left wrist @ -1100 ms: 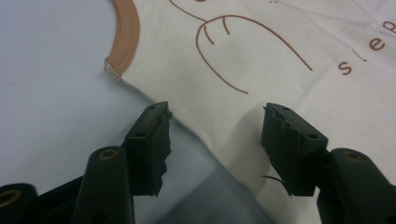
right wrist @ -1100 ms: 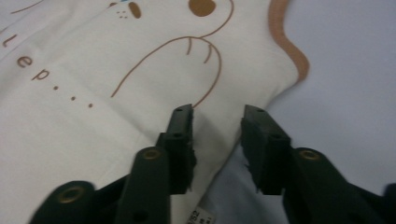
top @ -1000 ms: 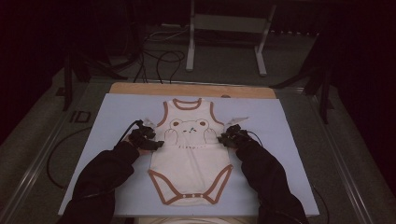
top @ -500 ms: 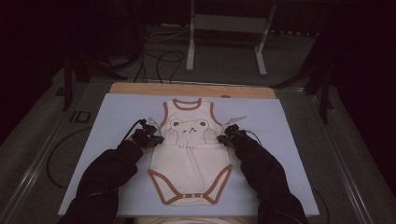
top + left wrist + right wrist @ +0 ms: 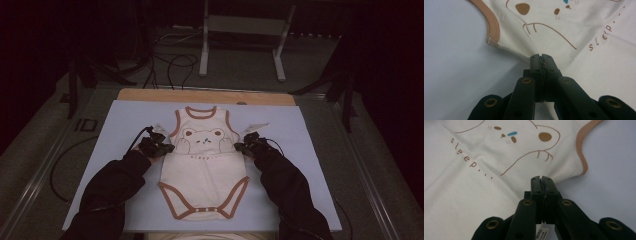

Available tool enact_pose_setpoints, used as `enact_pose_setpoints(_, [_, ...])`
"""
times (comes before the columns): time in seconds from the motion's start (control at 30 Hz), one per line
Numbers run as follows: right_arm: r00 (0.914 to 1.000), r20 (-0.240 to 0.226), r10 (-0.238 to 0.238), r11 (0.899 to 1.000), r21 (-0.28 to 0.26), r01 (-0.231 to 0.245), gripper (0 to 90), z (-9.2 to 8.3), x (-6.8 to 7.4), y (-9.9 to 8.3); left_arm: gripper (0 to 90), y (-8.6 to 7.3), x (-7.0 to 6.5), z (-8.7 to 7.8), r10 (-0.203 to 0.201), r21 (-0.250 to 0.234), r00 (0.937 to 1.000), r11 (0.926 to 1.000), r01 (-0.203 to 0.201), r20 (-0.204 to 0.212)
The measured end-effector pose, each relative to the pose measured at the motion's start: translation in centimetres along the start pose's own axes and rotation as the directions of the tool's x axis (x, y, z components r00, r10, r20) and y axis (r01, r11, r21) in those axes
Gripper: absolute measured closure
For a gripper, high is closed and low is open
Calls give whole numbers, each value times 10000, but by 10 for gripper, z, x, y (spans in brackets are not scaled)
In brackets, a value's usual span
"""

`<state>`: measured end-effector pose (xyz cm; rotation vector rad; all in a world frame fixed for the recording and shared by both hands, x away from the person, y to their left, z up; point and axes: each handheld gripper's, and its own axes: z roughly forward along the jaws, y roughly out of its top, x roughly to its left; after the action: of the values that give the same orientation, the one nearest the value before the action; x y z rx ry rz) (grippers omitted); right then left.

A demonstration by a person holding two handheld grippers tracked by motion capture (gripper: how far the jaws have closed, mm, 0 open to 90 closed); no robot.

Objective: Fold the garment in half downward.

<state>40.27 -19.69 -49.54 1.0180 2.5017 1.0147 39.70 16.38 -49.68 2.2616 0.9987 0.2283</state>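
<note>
While flat, bodysuit [image 5: 204, 167] (side seams) sits pinched.

High view: dim and underexposed; the surroundings fall into near-black, while the pale table sheet [image 5: 310, 150] is the brightest area. Shadows are soft and detail is slightly grainy. Gripper views: evenly and brightly lit, without glare; the cloth print is sharp, and the black jaws at the bottom edge are softly blurred

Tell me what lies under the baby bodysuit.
The bodysuit lies flat on a pale blue mat; beyond it a wooden board edge shows. What the cloth itself covers is hidden.
</note>
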Motion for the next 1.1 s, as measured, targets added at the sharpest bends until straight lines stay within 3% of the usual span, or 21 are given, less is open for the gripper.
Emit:
enact_pose_setpoints(0.63, [9984,-98,-554,9974,-470,549,893,-37,21,-2,890,0,-22,-33,986,-237,9949,9949,-981,219])
enact_pose_setpoints(0.97, [9968,-180,-775,9954,-572,763,893,-51,30,-14,890,-6,-34,-44,1517,-28,9881,9884,-1517,244])
enact_pose_setpoints(1.1, [9951,-266,-948,9941,-560,932,893,-57,37,-19,890,-10,-44,-51,1796,13,9830,9837,-1797,377])
